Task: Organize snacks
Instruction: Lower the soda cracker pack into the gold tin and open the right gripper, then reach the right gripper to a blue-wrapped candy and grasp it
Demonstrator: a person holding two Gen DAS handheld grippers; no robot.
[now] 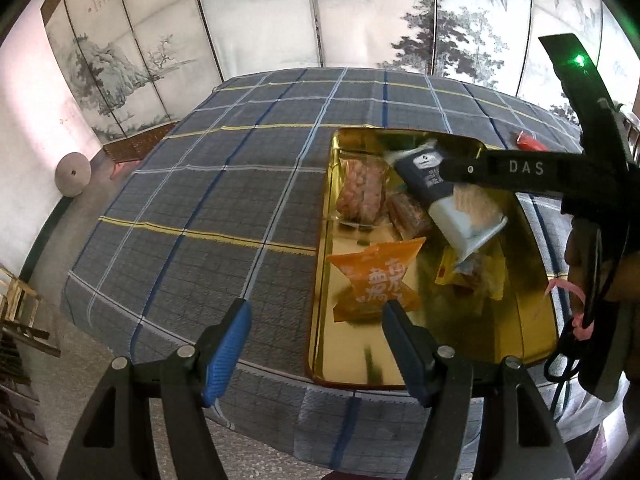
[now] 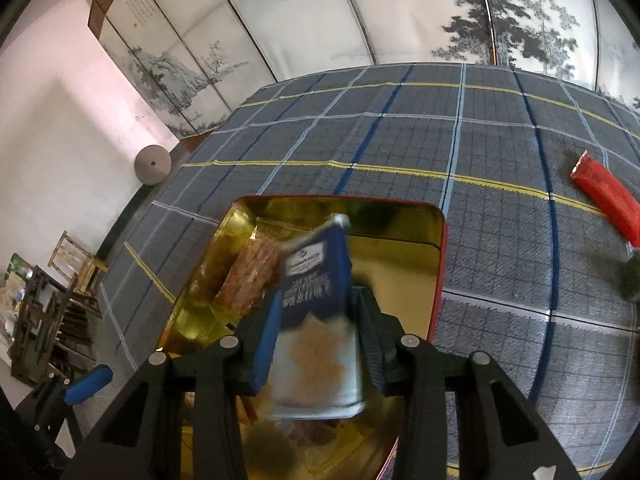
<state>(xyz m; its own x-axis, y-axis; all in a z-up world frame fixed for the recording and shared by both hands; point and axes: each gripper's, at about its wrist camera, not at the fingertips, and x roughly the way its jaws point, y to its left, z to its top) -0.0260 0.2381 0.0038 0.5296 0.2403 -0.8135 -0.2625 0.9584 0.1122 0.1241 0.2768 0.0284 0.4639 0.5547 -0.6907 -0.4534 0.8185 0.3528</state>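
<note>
Gripping a navy-and-white packet [image 2: 316, 320], the right gripper [image 2: 316, 340] is seen low centre in the right wrist view, its jaws closed on the packet's sides above the gold tin [image 2: 400, 256]. The packet is blurred. In the left wrist view the left gripper [image 1: 316, 344] is held wide open with nothing between its blue pads [image 1: 228, 352], at the tin's near left edge. An orange pack [image 1: 376, 280], two clear-wrapped snacks [image 1: 362, 192] and a yellow pack [image 1: 476, 276] are seen inside the tin [image 1: 320, 280]. A red pack [image 2: 608, 200] lies on the plaid cloth [image 2: 480, 152], upper right, well apart from the tin.
</note>
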